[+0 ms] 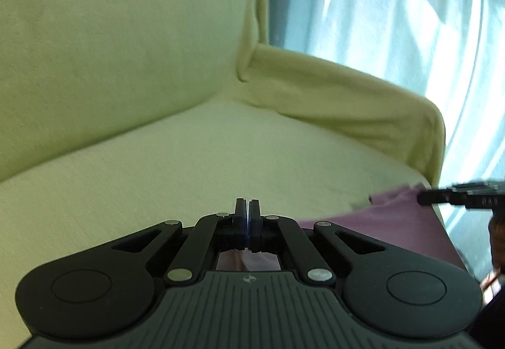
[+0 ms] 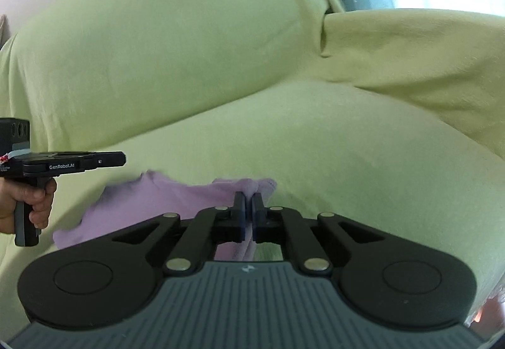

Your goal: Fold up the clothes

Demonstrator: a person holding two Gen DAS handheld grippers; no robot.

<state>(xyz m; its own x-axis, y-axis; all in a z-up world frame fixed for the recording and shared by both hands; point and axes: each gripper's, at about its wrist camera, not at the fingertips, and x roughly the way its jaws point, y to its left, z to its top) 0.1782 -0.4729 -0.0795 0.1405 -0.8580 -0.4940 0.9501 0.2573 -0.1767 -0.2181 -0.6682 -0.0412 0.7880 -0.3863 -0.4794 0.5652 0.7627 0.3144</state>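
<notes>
A purple garment (image 2: 151,207) lies partly lifted over the seat of a yellow-green covered sofa (image 2: 315,144). My right gripper (image 2: 249,200) is shut on a bunched edge of it, and cloth hangs down between the fingers. My left gripper (image 1: 247,207) is shut too, with pinkish-purple cloth (image 1: 246,259) showing just under its closed fingers. The garment (image 1: 378,222) stretches off to the right toward the right gripper (image 1: 423,197). In the right wrist view the left gripper (image 2: 123,159) sits at the far left, held by a hand (image 2: 28,200).
The sofa backrest (image 1: 126,33) rises behind the seat and an armrest (image 1: 347,96) closes off the right side. Pale blue curtains (image 1: 394,17) hang beyond the armrest. The seat cushion (image 1: 157,175) spreads ahead of both grippers.
</notes>
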